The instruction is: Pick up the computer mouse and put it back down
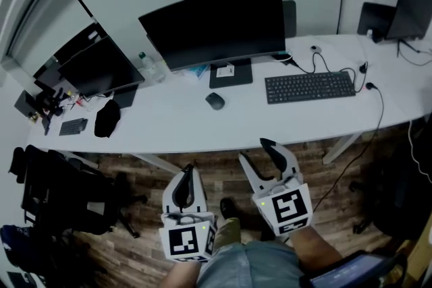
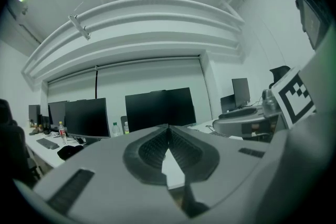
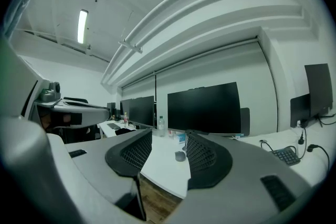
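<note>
I hold both level, short of the near edge of the long white tabletop (image 1: 175, 119). My left hand-held gripper (image 1: 187, 170) has its jaws pressed together with nothing between them. My right hand-held gripper (image 1: 255, 150) has its jaws apart and empty (the small dark grey computer mouse (image 1: 214, 100) shows far off through the gap). The mouse lies on the tabletop before the wide black monitor (image 1: 216, 22), left of the black keyboard (image 1: 309, 86).

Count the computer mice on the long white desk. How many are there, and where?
1. The computer mouse lies on the white desk, just in front of the central monitor, left of the keyboard. Another could be hidden in the clutter at the desk's far left end.
</note>
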`<state>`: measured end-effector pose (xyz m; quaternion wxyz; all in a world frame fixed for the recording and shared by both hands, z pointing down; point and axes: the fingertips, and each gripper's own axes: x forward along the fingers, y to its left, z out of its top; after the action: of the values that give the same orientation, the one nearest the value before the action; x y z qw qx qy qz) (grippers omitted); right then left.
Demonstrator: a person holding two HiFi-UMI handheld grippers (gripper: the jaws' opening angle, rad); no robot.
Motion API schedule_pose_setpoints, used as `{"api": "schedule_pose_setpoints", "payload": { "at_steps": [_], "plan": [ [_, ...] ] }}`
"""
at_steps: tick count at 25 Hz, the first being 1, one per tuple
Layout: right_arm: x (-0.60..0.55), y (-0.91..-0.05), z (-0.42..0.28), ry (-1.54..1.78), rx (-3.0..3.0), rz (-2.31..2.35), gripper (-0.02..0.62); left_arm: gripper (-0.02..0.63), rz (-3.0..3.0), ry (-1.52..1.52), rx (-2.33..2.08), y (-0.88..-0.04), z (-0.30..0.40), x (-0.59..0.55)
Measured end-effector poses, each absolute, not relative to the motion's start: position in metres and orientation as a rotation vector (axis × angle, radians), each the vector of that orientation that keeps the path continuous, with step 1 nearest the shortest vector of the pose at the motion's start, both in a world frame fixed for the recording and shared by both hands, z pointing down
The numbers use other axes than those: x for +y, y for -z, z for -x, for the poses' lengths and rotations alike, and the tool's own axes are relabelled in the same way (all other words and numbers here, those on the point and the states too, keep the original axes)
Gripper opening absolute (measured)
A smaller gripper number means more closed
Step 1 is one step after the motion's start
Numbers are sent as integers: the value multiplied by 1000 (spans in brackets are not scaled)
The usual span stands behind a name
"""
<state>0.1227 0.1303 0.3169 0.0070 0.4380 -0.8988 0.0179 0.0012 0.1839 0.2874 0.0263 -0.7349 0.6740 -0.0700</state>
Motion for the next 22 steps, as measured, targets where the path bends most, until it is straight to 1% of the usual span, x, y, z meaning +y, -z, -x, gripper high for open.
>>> {"api": "schedule_pose_setpoints", "payload": {
  "at_steps": [10, 17, 22],
  "plan": [
    [99, -331, -96, -22, -2739, -1356, 210, 8, 2327, 146, 2083, -302, 27, 146],
    [64, -356, -46, -47, -2660, -1315, 207, 8, 2427, 110, 2105, -328, 74, 101],
    [31, -364, 0, -35, -2636, -1275, 206, 8, 2452, 50, 2099, -327, 112, 63]
  ]
}}
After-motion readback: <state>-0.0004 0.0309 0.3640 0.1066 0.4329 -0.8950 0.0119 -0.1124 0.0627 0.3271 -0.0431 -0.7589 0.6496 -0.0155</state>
